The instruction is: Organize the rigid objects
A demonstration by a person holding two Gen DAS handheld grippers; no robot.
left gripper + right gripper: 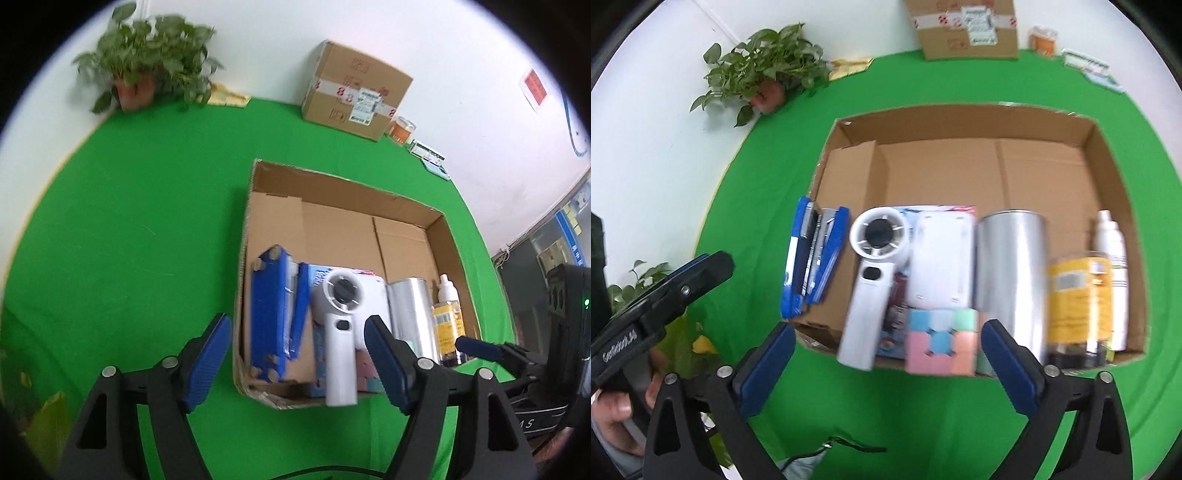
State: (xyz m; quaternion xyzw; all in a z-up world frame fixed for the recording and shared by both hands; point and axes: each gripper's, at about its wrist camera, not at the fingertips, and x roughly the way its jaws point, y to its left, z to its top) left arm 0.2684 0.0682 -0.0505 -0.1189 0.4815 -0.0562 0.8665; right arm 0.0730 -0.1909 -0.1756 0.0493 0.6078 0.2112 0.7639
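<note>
An open cardboard box (332, 177) (960, 110) sits on the green table. Along its near wall lie a blue stapler (269, 314) (812, 258), a white handheld fan (341, 354) (864, 306), a white device (942, 258), a pastel cube (942, 339), a silver cylinder (410, 306) (1012, 266), a yellow-labelled jar (447, 328) (1078, 295) and a white spray bottle (1112, 251). My left gripper (297, 332) hangs open above the fan and holds nothing. My right gripper (888, 332) stands wide open above the cube, also without anything in it.
The far half of the box floor is bare. At the back wall stand a potted plant (147, 62), a taped carton (354, 92), an orange jar (402, 129) and small packets (428, 151). A hand (613, 410) holds the left gripper at the lower left.
</note>
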